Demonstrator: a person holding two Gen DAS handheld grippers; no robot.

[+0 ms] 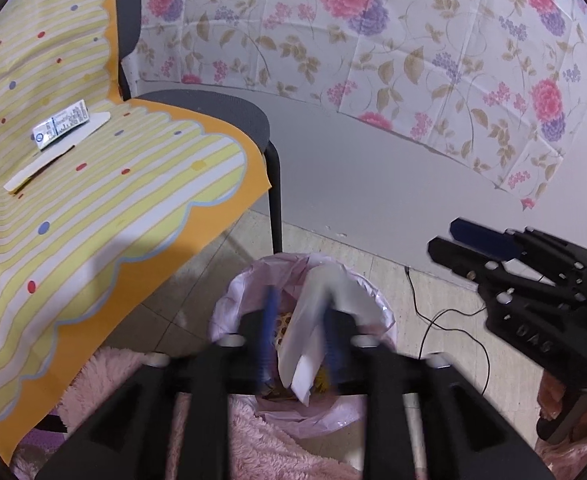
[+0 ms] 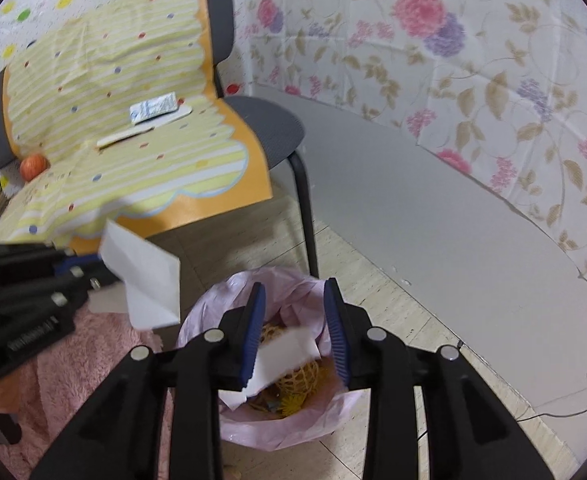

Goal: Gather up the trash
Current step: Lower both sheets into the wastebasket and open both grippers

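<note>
A bin with a pink liner (image 1: 369,312) (image 2: 229,300) stands on the floor below both grippers, holding yellow netting and scraps. My left gripper (image 1: 299,344) is open above it; a folded white paper (image 1: 313,340) lies against its right finger, and I cannot tell if it is loose. The same paper (image 2: 149,280) shows by the left gripper in the right wrist view. My right gripper (image 2: 297,336) is open over the bin, with another white paper (image 2: 281,356) below it in the bin. A white wrapper (image 1: 61,124) (image 2: 153,108) and a paper strip (image 1: 53,156) (image 2: 141,130) lie on the chair.
A grey chair (image 1: 229,112) (image 2: 273,128) draped with a yellow striped sheet stands at the left. An orange ball (image 2: 33,166) sits on it. A pink fluffy rug (image 1: 253,440) lies beside the bin. A black cable (image 1: 433,320) runs along the floor by the grey wall.
</note>
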